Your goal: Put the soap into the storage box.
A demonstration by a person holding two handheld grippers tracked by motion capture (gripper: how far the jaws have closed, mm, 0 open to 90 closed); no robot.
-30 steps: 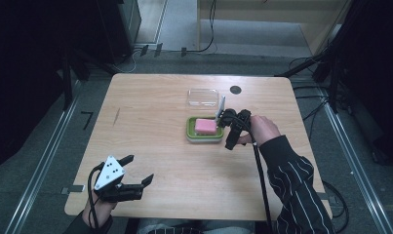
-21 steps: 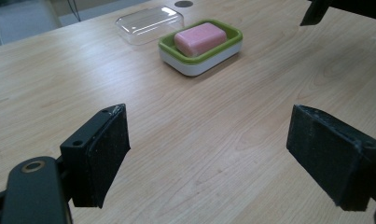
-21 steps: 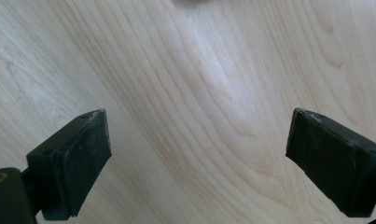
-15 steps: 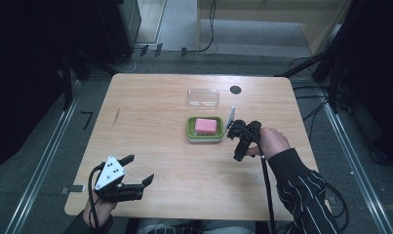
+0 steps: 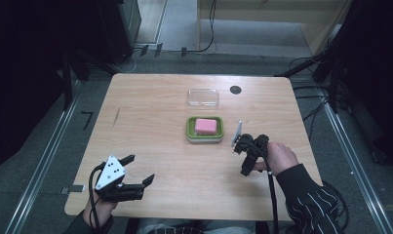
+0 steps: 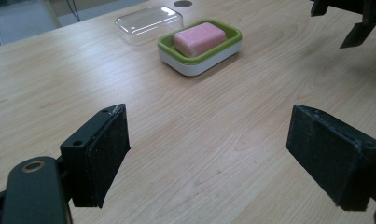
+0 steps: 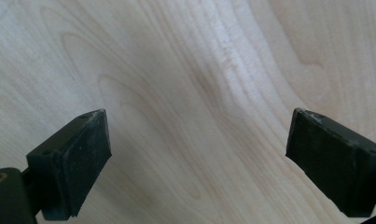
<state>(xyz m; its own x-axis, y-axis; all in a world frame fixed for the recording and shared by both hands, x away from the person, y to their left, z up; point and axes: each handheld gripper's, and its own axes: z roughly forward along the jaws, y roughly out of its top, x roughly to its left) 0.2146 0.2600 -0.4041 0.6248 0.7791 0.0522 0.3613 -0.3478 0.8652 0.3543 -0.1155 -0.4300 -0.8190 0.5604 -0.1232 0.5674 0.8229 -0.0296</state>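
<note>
Your left tool (image 5: 135, 176) sits at the near left corner of the tabletop (image 5: 155, 102), jaws wide apart, nothing between them, aimed across the wood toward the soap dish. Your right tool (image 5: 246, 155) is further in on the right, just beside the dish but not touching it, tipped down at bare wood; its jaws are spread wide too, holding nothing. Middle of the tabletop: green soap dish (image 5: 205, 136) with a white base, and a pink soap bar (image 5: 206, 126) lying flat inside it, seated in the recess. Bar looks like a rounded rectangle, smooth matte pink, looks dry, corners softened. Expect it light, firm but dentable, likely slippery under hard pads, so take it across the short sides, low enough to clear the rim, moderate squeeze, or it may squirt out. Dish likely light rigid plastic, could slide on the wood if you nudge it; pinch a long rim wall if you need to move it. Just behind the dish, apart from it, the clear plastic lid (image 5: 203, 97) rests flat on the tabletop; thin, stiff, probably very light, edges the only good hold. Far right of that, a small dark round hole (image 5: 235, 89) in the tabletop.
</note>
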